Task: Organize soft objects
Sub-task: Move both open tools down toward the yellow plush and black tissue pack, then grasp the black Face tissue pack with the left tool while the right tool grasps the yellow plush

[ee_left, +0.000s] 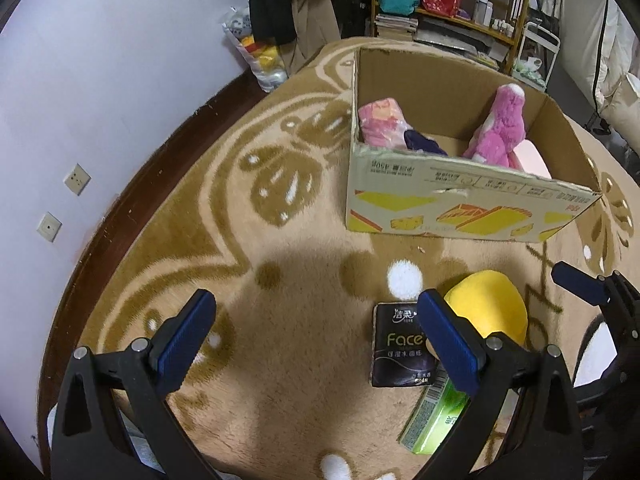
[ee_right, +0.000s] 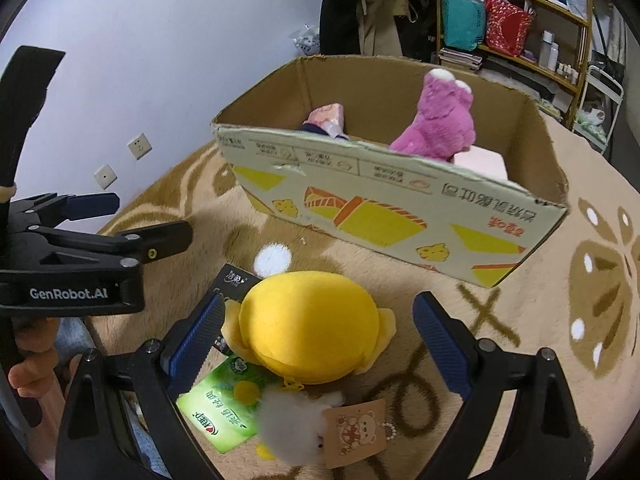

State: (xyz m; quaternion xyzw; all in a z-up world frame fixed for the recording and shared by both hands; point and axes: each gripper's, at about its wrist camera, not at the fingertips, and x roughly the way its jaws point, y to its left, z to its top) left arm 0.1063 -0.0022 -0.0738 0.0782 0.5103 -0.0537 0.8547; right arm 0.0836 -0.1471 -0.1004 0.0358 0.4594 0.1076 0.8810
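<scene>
Beige carpet (ee_left: 280, 360) with brown leaf pattern covers the floor, lavender wall (ee_left: 100, 80) to my left, cluttered shelf (ee_right: 520, 20) at the back. On the carpet stands an open cardboard box (ee_left: 460, 200) with yellow print. Inside it: a pink plush toy (ee_left: 502, 128) upright toward the right side, a pink patterned soft pack (ee_left: 382, 122) at the left wall, something dark blue (ee_left: 424, 142) next to that pack, and a pale pink item (ee_left: 532, 158) behind the plush.

Near side of the box, well apart from it: a yellow plush (ee_right: 310, 328) lying on the carpet, a white fluffy bit (ee_right: 292, 424) and a brown paper tag (ee_right: 356, 432) at its near end (tag has a bear drawing). A green tissue pack (ee_right: 224, 404) is partly under the plush, and a black tissue pack (ee_left: 400, 348) just beside both.

My right tongs (ee_right: 320, 344) are spread wide, one finger on each side of the yellow plush, not squeezing it (contact with the fur I can't tell). My left tongs (ee_left: 316, 344) are also released, hanging over bare carpet, with the black pack just beside the right finger.
</scene>
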